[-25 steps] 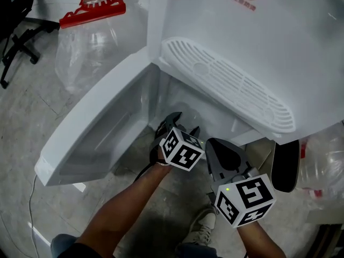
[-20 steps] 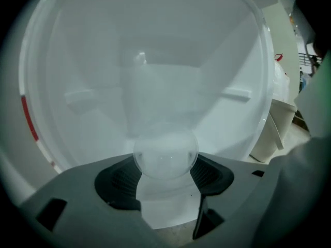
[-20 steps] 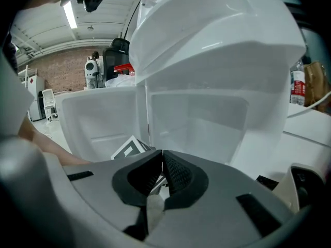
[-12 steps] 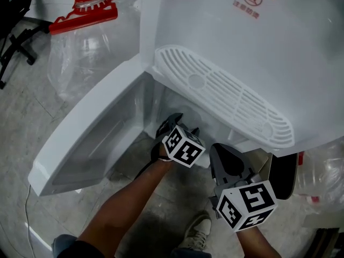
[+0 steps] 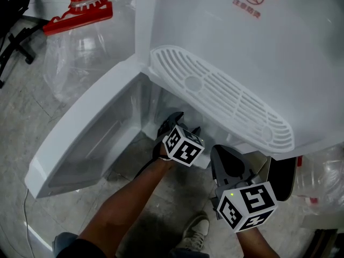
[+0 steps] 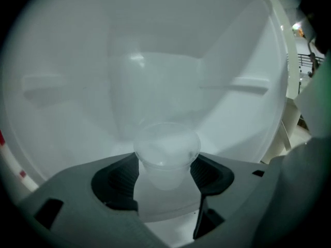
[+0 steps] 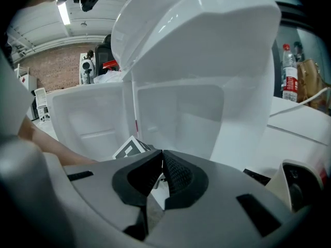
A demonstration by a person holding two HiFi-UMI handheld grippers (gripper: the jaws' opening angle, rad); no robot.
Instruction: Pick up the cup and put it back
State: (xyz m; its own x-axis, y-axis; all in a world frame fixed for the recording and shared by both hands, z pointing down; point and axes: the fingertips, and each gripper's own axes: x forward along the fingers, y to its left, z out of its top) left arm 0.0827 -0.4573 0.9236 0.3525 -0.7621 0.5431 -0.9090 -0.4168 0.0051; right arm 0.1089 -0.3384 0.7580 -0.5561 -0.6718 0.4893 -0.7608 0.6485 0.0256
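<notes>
Half done, by my judgement: the left gripper clasps the cup inside the white cabinet, not yet released; the right gripper is closed on nothing.

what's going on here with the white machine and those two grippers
A person holds a gripper in each hand in front of a white appliance whose lower door stands open. The left gripper reaches into the lower compartment, its jaws closed on a translucent plastic cup. The right gripper hangs outside, jaws together and empty. Whether the cup rests on the compartment floor or is lifted off it cannot be told.
</notes>
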